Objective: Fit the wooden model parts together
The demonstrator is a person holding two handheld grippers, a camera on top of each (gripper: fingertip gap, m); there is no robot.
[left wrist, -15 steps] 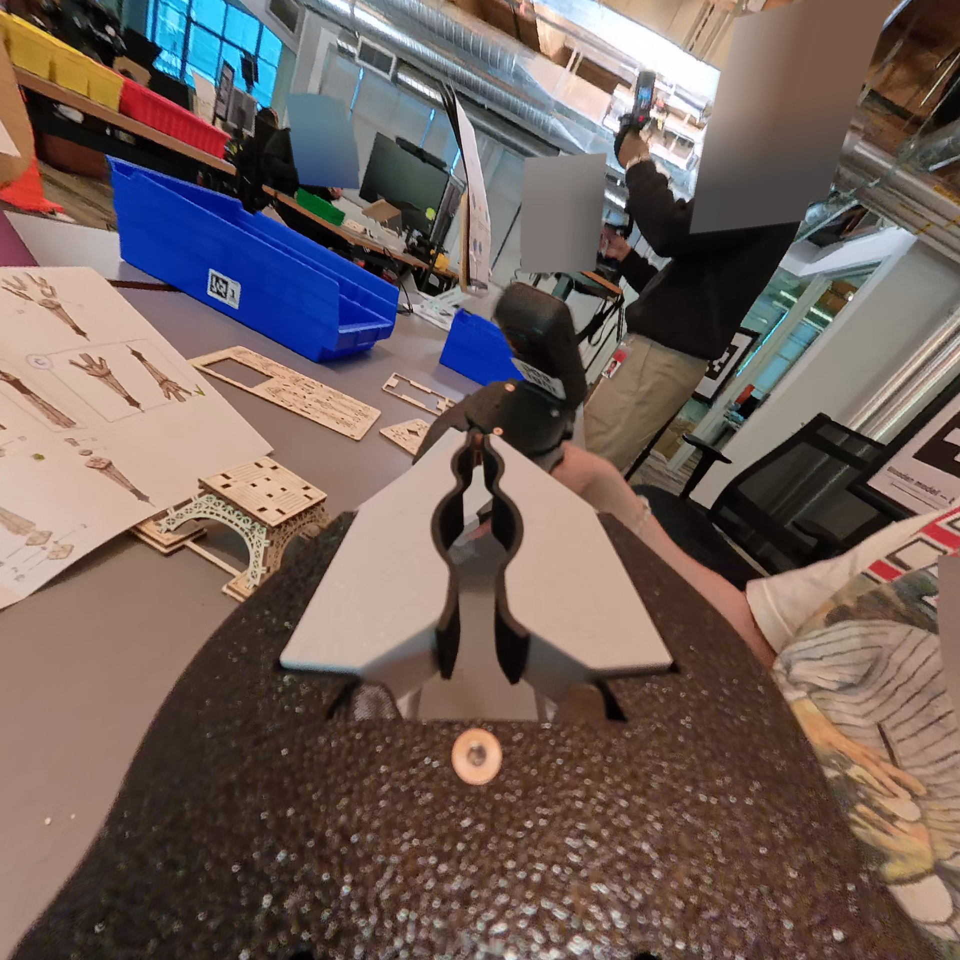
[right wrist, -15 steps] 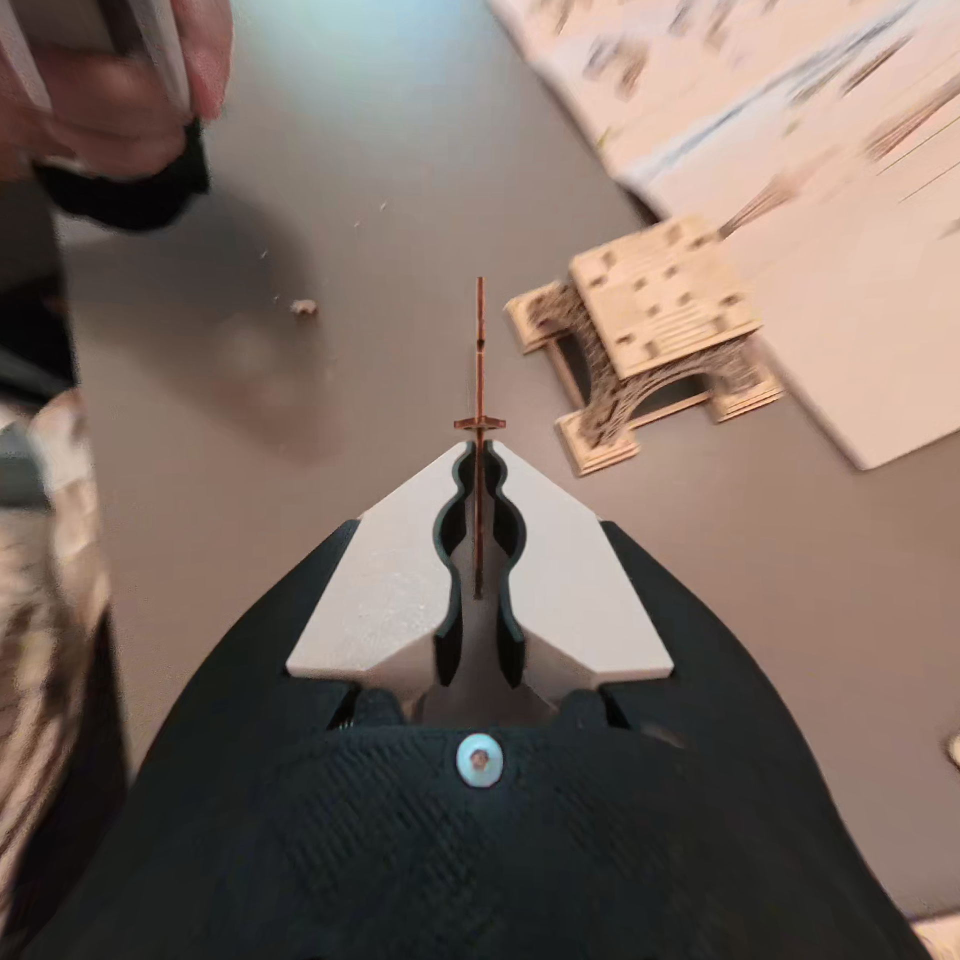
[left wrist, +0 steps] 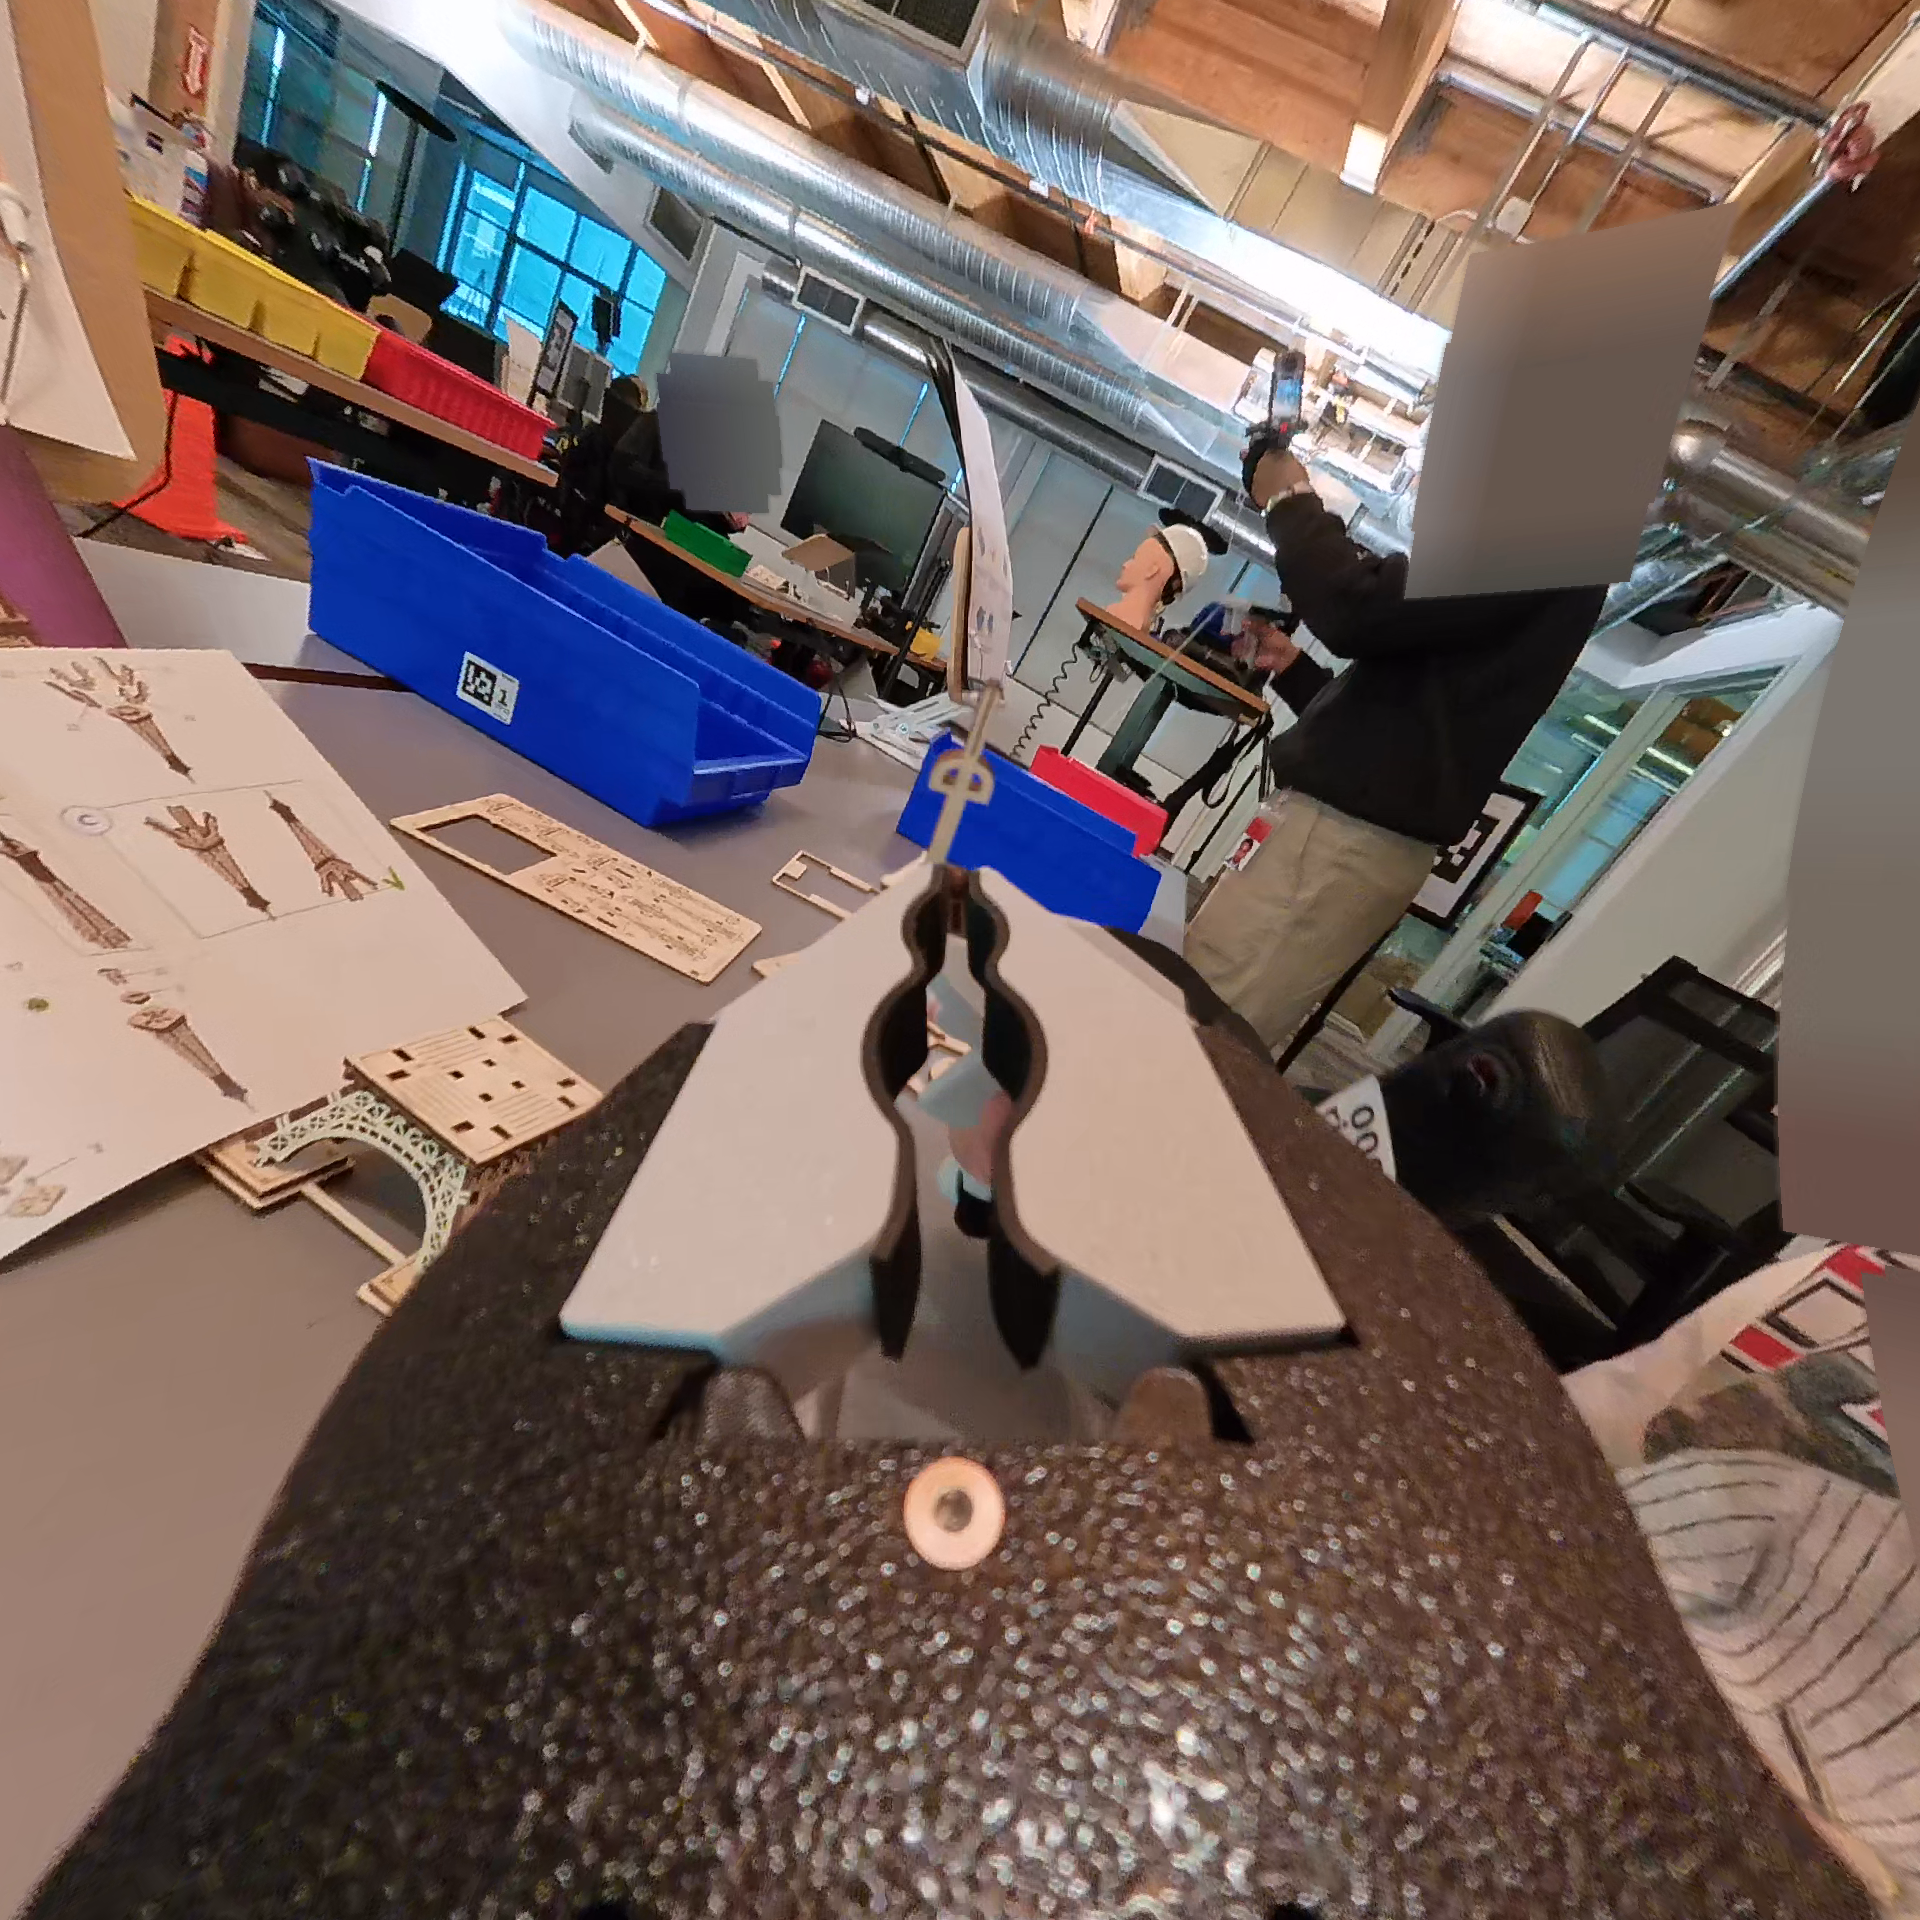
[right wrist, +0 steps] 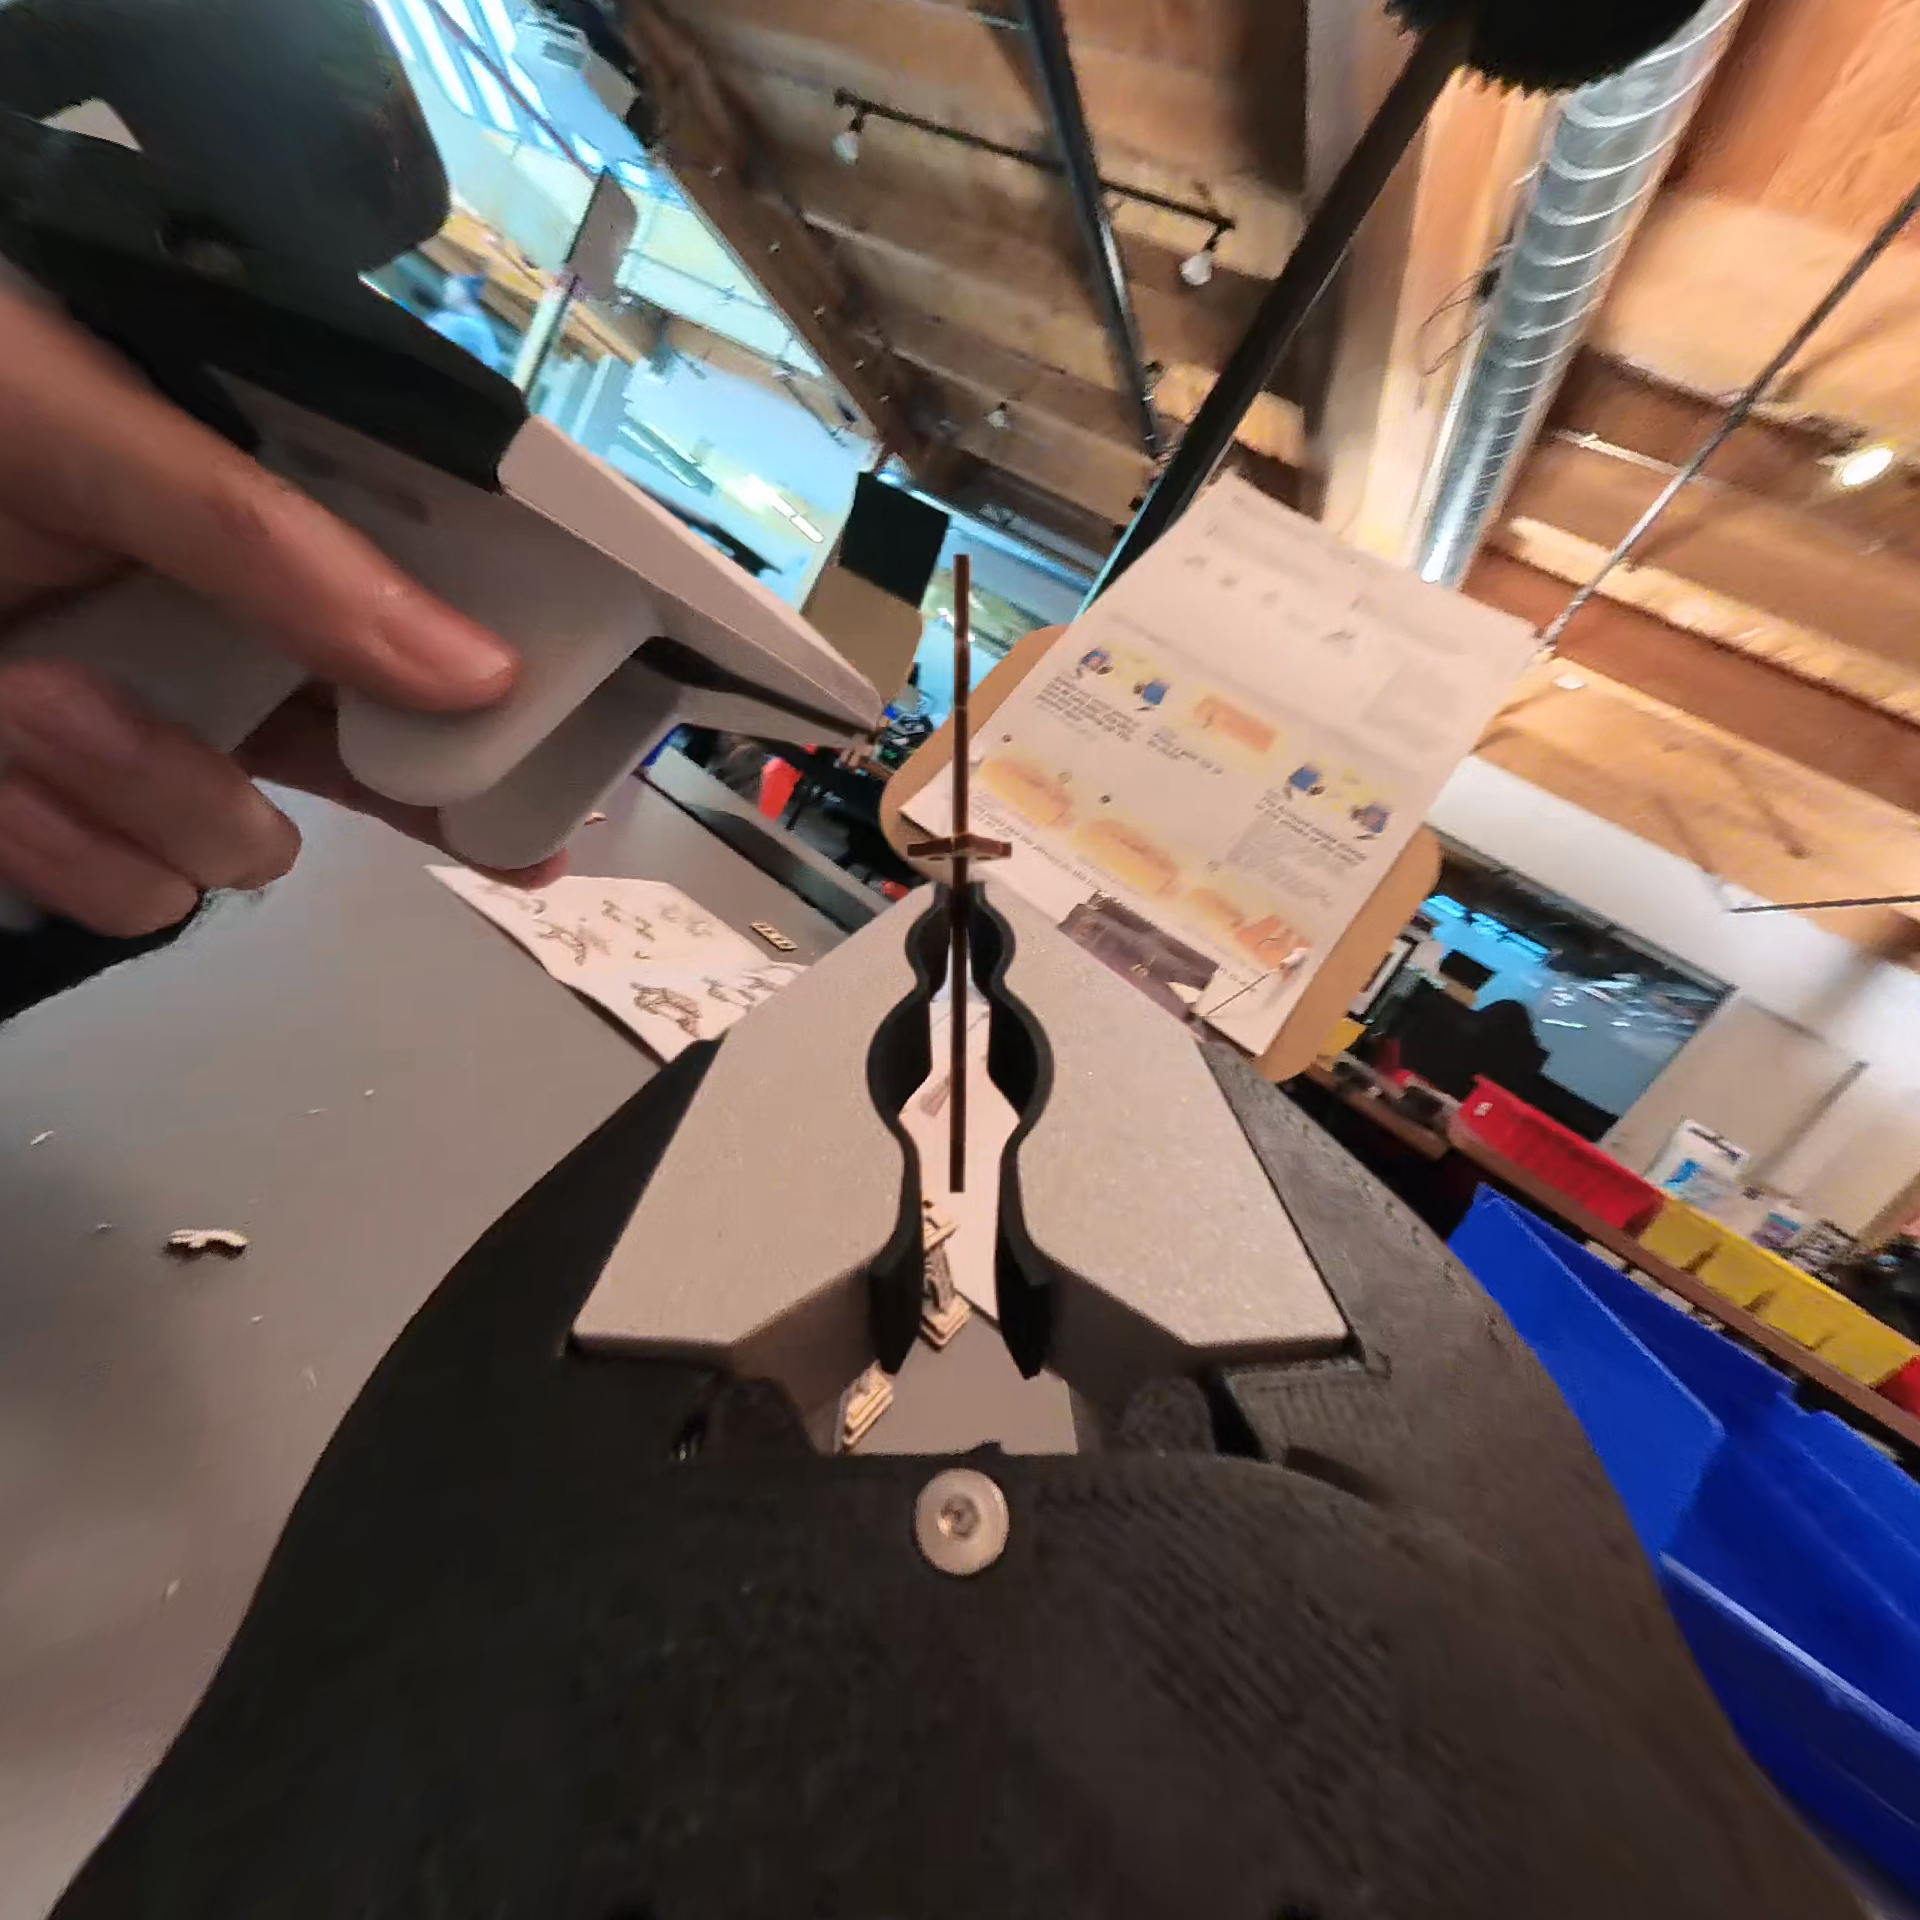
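Both cameras have tilted up from the tabletop toward the ceiling since the earlier frame.

Left wrist view: the left gripper (left wrist: 951,883) has its jaws narrowed almost together at the tips, and I cannot tell whether they grip anything. Just beyond them a thin wooden spire piece (left wrist: 961,774) stands upright. To the left, on the grey table (left wrist: 125,1455), sits the wooden tower base (left wrist: 436,1117), beside an instruction sheet (left wrist: 208,883).

Right wrist view: the right gripper (right wrist: 961,904) pinches the wooden spire piece (right wrist: 961,727), its long axis running straight away from the camera, a small crossbar just past the fingertips. The left gripper (right wrist: 665,665), held by a hand (right wrist: 187,644), points its tips close to the spire from the left.
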